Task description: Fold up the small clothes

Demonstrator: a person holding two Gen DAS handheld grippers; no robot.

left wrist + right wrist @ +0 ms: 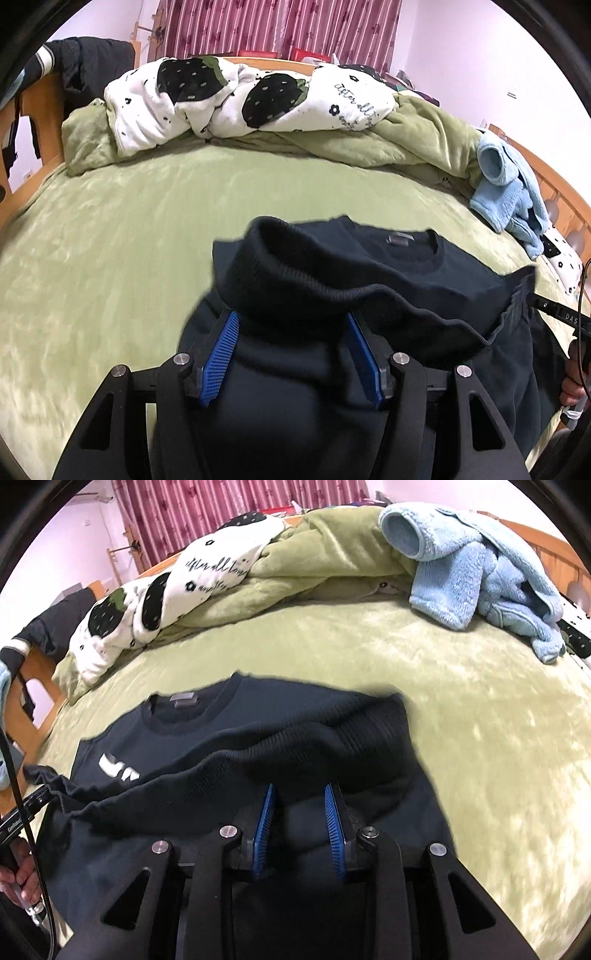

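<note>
A: Tilting down toward the bed (110, 229), both claws come in from six o'clock. The left claw (291, 325) pinches the ribbed hem of the dark sweatshirt (424, 266) between its blue pads (221, 354); the right claw (299, 801) pinches the same hem further along.

B: And where does the garment sit?

A: On the green bed, collar (192, 716) at twelve o'clock, the hem raised between the claws and sagging in the middle. A white print (118, 770) shows on the chest (half hidden by the lifted hem).

B: What can't you make out?

A: The sleeves; the claw bodies cover the lower cloth. In the right view a hand (22, 882) at eight o'clock is cut off by the rim. The bed's near edge is blurred.

B: Anything else on the bed?

A: A strawberry-print quilt (236, 96) at twelve o'clock, bunched on a green blanket (417, 136), and a light blue fleece garment (476, 565) at two o'clock, crumpled.
</note>
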